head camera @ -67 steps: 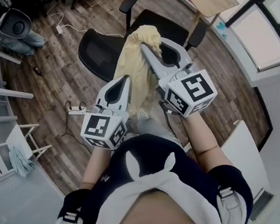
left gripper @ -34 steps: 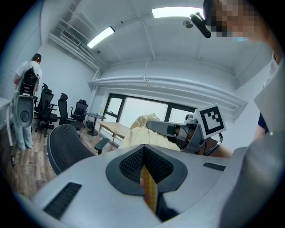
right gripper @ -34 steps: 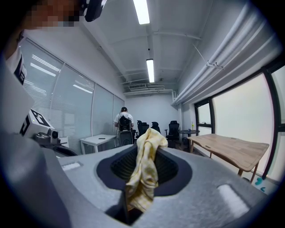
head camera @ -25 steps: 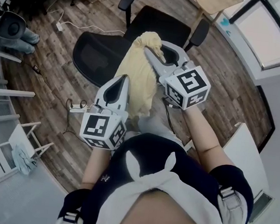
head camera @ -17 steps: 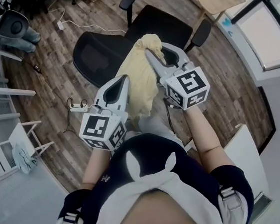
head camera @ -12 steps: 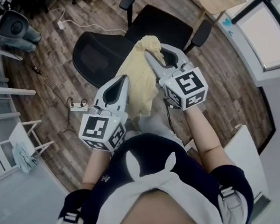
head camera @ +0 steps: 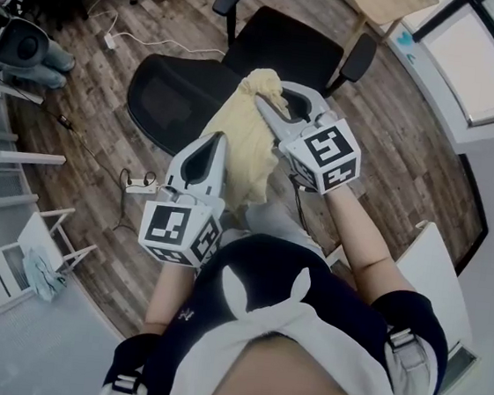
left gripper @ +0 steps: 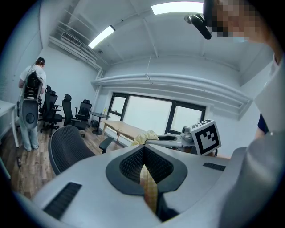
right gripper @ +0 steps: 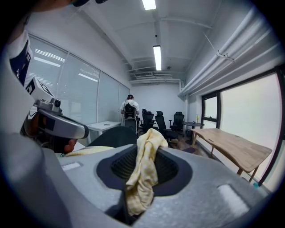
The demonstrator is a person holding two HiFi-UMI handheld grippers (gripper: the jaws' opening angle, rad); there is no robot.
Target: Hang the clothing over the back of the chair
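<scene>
Below all, wood floor (head camera: 101,158). On it, black office chair (head camera: 174,95), mesh back toward the person, seat & armrests beyond. In front of the chair back in the head view, pale yellow clothing (head camera: 241,134), held up btw. both tools, bunched at top and hanging down in loose folds. Contact w/ the chair not possible to tell. Not yet laid over the back, so probably approx. the middle step of the task. At top, right hand-held gripper (head camera: 260,99), pinching the upper bunch of the clothing: a thick wad between the pads, with a tail of fabric falling out toward its camera. Lower and nearer to the person, left hand-held gripper (head camera: 219,138), pressed together on a thin fold of the same clothing. Probably light, soft, w/o any stiffness; will sag and fold wherever not supported, and can slip from the pads if only one thin layer taken. Better to keep hold at two points along the upper edge, well apart, to spread the fabric before lowering it across the top of the back. Risk: uneven drape, then sliding off to the heavier side.
</scene>
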